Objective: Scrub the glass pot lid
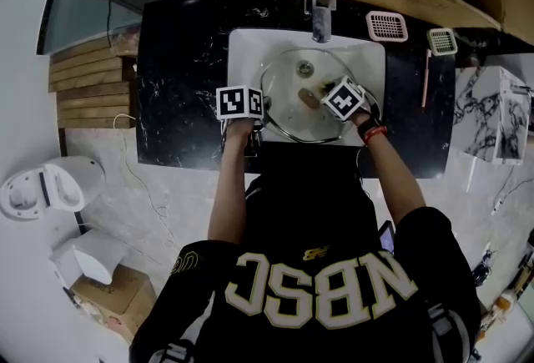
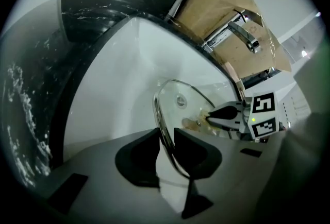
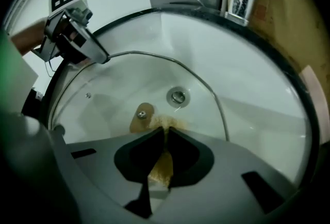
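Head view, steeply down: glass pot lid [image 1: 288, 90] propped on edge inside a white sink [image 1: 242, 48], held from both sides.

Largest risk, as a judgement: loss of the lid from the left gripper [image 2: 166, 138], jaws clamped on nothing more than the thin metal rim. Under hard scrubbing from the other side, likely to pivot, slip free and strike the basin, possibly cracking.

Next: too much push from the right gripper [image 3: 165, 135], jaws clenched on a yellow-brown scrub pad [image 3: 160, 166] pressed to the glass near the brown knob plate [image 3: 140, 114]. Could skid off the curved glass or squeeze the pad out.

Smallest: bumping the faucet [image 1: 324, 11] just above the lid.

Surroundings:
- pale marbled floor [image 1: 167, 211]
- black veined stone desk [image 1: 179, 94] around the sink
- stacked wooden slats [image 1: 88, 78] at its left end
- white fixture [image 1: 46, 186], perhaps a toilet, lower left
- cardboard box [image 1: 117, 294] near it
- pink slotted tray [image 1: 386, 26] right of the faucet
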Action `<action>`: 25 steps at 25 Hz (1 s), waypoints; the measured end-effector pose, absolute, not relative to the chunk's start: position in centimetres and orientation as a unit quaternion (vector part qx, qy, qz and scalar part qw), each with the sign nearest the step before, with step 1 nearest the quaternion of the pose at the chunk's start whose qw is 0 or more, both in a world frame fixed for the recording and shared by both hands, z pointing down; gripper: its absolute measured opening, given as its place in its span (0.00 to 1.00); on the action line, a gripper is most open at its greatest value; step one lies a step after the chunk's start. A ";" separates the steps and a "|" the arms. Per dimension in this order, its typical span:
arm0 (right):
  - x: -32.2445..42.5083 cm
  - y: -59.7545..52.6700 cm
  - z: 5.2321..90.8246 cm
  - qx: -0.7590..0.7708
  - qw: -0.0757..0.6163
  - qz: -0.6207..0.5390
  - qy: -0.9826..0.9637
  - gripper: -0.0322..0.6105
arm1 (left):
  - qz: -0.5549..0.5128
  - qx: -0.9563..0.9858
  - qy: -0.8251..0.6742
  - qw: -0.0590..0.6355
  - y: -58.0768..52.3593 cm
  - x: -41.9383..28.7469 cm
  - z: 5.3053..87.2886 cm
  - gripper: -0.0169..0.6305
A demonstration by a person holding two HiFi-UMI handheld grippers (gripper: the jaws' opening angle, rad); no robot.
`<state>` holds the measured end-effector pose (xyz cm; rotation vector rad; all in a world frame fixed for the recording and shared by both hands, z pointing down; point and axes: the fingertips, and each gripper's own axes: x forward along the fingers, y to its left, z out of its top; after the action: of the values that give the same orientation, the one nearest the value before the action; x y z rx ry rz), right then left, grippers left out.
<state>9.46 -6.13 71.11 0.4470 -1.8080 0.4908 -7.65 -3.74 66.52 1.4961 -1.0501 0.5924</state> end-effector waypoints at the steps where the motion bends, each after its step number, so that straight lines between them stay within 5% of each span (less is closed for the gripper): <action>1: 9.3 -5.5 70.8 0.192 0.574 0.199 -0.771 0.11 | 0.254 0.639 -0.448 0.572 -3.8 -7.6 66.5 0.18; 15: -0.1 -4.7 70.2 0.158 0.513 0.137 -0.833 0.11 | 0.301 0.637 -0.453 0.546 -3.3 -7.9 67.2 0.18; 25: 6.1 -11.4 72.6 0.274 0.531 0.150 -0.787 0.11 | 0.276 0.643 -0.445 0.559 -3.7 -7.4 66.8 0.18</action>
<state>6.05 -11.44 72.56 0.6536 -1.8788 0.3581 -7.42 -3.70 66.82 1.5171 -1.0493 0.6513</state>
